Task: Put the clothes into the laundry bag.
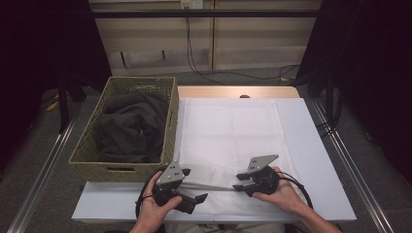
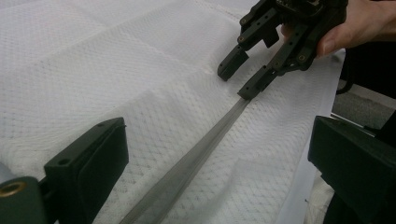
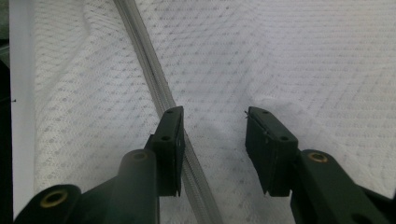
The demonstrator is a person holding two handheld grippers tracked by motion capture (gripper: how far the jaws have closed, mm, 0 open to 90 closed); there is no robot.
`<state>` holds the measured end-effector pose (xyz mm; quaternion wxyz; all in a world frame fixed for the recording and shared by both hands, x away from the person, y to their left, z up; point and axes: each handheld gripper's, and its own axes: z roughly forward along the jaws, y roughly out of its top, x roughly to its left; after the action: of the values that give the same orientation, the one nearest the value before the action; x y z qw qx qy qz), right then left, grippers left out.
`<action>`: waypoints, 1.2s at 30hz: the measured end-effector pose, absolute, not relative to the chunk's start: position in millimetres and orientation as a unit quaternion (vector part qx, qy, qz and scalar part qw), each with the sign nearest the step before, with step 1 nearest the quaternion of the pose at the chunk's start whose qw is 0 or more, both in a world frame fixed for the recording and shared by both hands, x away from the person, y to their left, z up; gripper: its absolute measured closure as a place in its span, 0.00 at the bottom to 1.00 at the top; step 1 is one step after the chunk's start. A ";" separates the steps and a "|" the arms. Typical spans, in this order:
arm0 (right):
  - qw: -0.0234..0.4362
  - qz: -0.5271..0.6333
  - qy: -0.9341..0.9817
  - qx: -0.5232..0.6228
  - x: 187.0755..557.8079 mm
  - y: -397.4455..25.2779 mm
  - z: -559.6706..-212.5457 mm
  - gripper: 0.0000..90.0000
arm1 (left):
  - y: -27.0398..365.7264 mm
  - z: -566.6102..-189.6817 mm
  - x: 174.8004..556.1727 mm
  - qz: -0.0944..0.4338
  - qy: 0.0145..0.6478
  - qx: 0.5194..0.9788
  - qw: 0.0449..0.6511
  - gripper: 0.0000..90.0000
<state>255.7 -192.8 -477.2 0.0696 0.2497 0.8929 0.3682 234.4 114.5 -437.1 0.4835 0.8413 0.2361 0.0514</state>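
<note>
Lab: dark curtains [image 1: 43, 58], rail frame [image 1: 41, 172]

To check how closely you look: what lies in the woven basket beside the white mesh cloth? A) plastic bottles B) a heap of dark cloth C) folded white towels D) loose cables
B: in the high view the woven basket at the table's left holds a crumpled heap of dark cloth, beside the white mesh cloth.

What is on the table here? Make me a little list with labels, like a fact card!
Table cover: white mesh cloth spread flat
Strip on cloth: grey zipper running between the two grippers
Left gripper: open, jaws either side of the zipper
Right gripper: open, one jaw tip at the zipper
Basket: woven, at the left of the cloth
Inside basket: dark clothes, bunched up
</note>
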 end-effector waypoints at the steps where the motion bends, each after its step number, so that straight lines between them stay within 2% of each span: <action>1: 0.071 0.366 0.893 0.253 254.5 -192.4 -476.8 0.64 | 114.4 -437.2 234.5 0.052 0.235 0.842 0.482 0.05; 3: 0.068 0.366 0.893 0.253 255.8 -192.7 -477.1 0.66 | 113.9 -437.2 234.2 0.052 0.237 0.843 0.481 0.06; 7: 0.065 0.362 0.894 0.258 256.7 -189.3 -476.1 0.90 | 113.9 -437.2 235.2 0.054 0.235 0.844 0.478 0.06; 9: 0.066 0.356 0.896 0.259 257.1 -187.0 -475.0 0.98 | 114.3 -437.1 235.2 0.054 0.236 0.845 0.478 0.06; 19: 0.076 0.374 0.877 0.293 272.2 -195.8 -469.0 1.00 | 114.2 -438.1 236.3 0.052 0.234 0.845 0.478 0.06; 22: 0.081 0.365 0.881 0.290 277.7 -196.5 -476.6 0.94 | 113.4 -438.0 235.5 0.050 0.236 0.845 0.478 0.06; 25: 0.096 0.362 0.881 0.289 276.3 -194.9 -476.6 0.82 | 113.1 -438.4 235.4 0.048 0.234 0.845 0.478 0.06; 28: 0.108 0.364 0.878 0.293 275.4 -196.1 -476.9 0.66 | 113.5 -438.1 235.6 0.047 0.231 0.848 0.475 0.06; 32: 0.113 0.368 0.874 0.298 276.6 -196.6 -475.3 0.52 | 113.7 -437.6 235.6 0.046 0.231 0.848 0.475 0.06; 36: 0.118 0.350 0.883 0.290 277.6 -194.2 -479.2 0.47 | 113.9 -437.6 236.1 0.044 0.231 0.847 0.477 0.06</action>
<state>277.6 -194.2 -479.2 0.1179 0.2897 0.8830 0.3500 236.1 113.9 -437.6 0.4770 0.8468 0.2311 0.0443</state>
